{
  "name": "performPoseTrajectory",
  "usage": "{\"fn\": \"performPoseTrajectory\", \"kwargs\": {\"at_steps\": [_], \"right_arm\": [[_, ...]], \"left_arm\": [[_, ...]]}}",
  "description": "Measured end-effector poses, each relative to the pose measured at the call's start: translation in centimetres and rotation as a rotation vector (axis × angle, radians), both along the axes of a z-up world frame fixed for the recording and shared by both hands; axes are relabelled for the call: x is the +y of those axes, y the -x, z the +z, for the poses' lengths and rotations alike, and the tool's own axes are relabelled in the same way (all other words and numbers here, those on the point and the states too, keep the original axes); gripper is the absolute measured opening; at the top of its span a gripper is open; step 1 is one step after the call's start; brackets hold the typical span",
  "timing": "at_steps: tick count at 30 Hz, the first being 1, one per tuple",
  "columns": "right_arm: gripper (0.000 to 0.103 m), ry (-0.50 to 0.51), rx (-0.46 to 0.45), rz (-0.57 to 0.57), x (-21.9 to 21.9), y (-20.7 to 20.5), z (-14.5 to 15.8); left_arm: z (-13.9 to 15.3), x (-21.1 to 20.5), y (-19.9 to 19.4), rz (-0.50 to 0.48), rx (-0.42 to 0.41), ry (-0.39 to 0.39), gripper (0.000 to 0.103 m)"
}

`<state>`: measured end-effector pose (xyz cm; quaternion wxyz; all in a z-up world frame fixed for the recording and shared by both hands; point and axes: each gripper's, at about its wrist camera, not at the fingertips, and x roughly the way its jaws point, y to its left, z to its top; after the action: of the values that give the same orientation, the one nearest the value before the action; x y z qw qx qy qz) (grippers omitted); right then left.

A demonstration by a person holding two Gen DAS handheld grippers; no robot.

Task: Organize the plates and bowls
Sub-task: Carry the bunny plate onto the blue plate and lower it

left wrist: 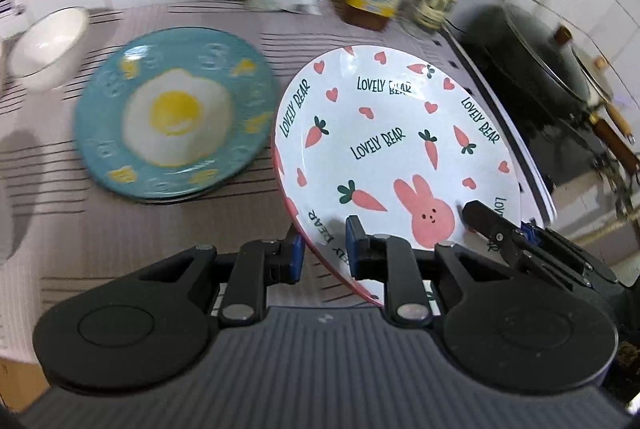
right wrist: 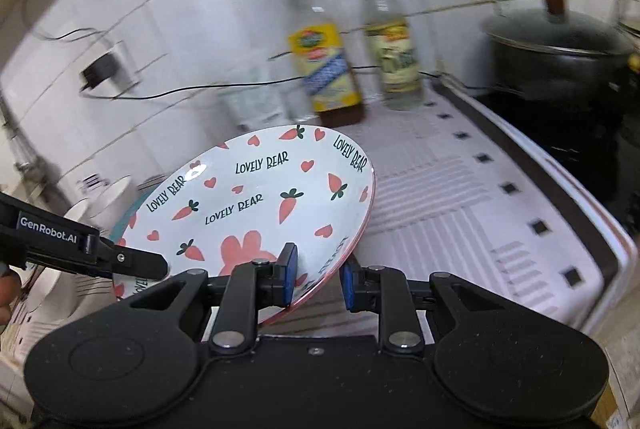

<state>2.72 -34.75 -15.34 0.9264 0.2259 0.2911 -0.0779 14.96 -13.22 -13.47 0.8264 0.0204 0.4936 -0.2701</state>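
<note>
A white plate with pink rabbits and carrots (left wrist: 392, 141) is tilted above the striped cloth; it also shows in the right wrist view (right wrist: 256, 197). My left gripper (left wrist: 323, 249) straddles its near rim, with gaps between pads and rim. My right gripper (right wrist: 316, 279) straddles the other rim edge, also loosely; its finger (left wrist: 486, 221) shows in the left wrist view. A teal plate with a fried-egg design (left wrist: 172, 113) lies flat on the cloth to the left. A white bowl (left wrist: 48, 47) sits at the far left.
Two oil bottles (right wrist: 328, 69) and a clear container (right wrist: 252, 101) stand by the tiled wall. A black lidded pot (right wrist: 556, 49) sits on the stove to the right. More white bowls (right wrist: 104, 205) are at the left. A cable runs along the wall.
</note>
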Motion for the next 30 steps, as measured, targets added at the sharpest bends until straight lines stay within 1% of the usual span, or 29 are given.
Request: {"fn": "performPoseTrajectory", "kwargs": {"at_steps": [8, 14, 18, 24, 28, 30], "right_arm": [[0.027, -0.002, -0.014, 0.139, 3.6, -3.9, 0.8], [0.027, 0.004, 0.009, 0.215, 5.8, -7.1, 1.0], [0.027, 0.006, 0.034, 0.254, 6.8, -9.4, 0.4], [0.027, -0.003, 0.063, 0.265, 7.7, -12.3, -0.8], [0.027, 0.01, 0.094, 0.253, 8.1, -14.1, -0.7], [0.027, -0.005, 0.107, 0.254, 8.0, -15.0, -0.8]], "left_arm": [[0.7, 5.4, -1.1, 0.135, 0.013, 0.013, 0.019], [-0.2, 8.0, -2.6, 0.233, 0.044, 0.027, 0.019], [-1.2, 9.1, -4.3, 0.275, 0.073, 0.036, 0.019], [-2.1, 9.5, -7.0, 0.3, 0.128, 0.023, 0.02], [-2.2, 9.7, -8.1, 0.321, 0.152, 0.024, 0.02], [-2.2, 9.7, -8.6, 0.331, 0.166, 0.019, 0.02]]}}
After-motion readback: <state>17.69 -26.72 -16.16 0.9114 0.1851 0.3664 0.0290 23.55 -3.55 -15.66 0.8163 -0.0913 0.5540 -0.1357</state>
